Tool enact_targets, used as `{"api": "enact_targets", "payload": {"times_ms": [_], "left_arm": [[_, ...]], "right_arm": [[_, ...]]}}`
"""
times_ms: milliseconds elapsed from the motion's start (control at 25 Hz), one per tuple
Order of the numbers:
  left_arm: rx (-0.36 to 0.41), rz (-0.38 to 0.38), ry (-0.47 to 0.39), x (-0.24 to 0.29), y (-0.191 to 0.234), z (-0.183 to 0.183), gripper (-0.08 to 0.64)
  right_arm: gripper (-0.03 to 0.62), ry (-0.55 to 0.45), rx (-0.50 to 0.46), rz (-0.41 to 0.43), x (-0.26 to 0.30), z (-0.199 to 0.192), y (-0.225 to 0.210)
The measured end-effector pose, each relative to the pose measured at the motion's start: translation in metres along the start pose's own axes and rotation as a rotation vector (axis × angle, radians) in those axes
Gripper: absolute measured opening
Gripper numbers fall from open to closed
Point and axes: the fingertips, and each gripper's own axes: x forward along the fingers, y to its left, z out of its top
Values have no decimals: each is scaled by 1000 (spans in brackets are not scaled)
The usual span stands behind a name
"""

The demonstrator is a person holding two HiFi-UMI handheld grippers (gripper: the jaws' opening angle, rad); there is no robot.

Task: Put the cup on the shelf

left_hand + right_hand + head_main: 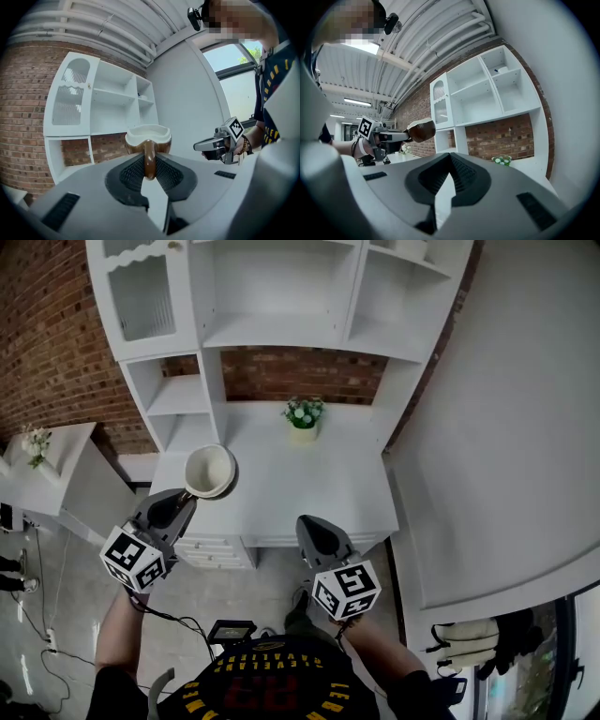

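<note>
"Where is the cup?"

"Out in front of the tall white wooden shelf unit (272,296), toward its left side, touching none of its boards; the brown ceramic cup (209,471) (147,136) with a cream inside sits upright in the left gripper (190,497) (149,164), jaws clenched on its handle."

"And the other tongs?"

"The right gripper (314,526) (450,159) is held before the unit's middle; jaws pressed together on nothing; a small pot of white flowers (303,418) stands below the unit's central bay."
</note>
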Motion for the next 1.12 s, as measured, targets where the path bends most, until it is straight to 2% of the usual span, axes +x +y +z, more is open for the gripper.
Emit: {"api": "enact_targets", "payload": {"times_ms": [200,480,680,880,1120], "left_arm": [[38,22,-10,16,21,23,48],[52,19,-11,62,43,46,48],[51,13,-8,109,57,56,48],[19,8,-15,157,62,68,48],[-30,24,-18,198,71,78,48]], "right_arm": [[6,-34,-31,43,27,25,-15],[6,-73,-48,79,73,59,-60],[6,-44,-53,123,106,73,-96],[6,-20,-19,203,137,88,-119],[6,-35,-36,259,160,105,-141]]}}
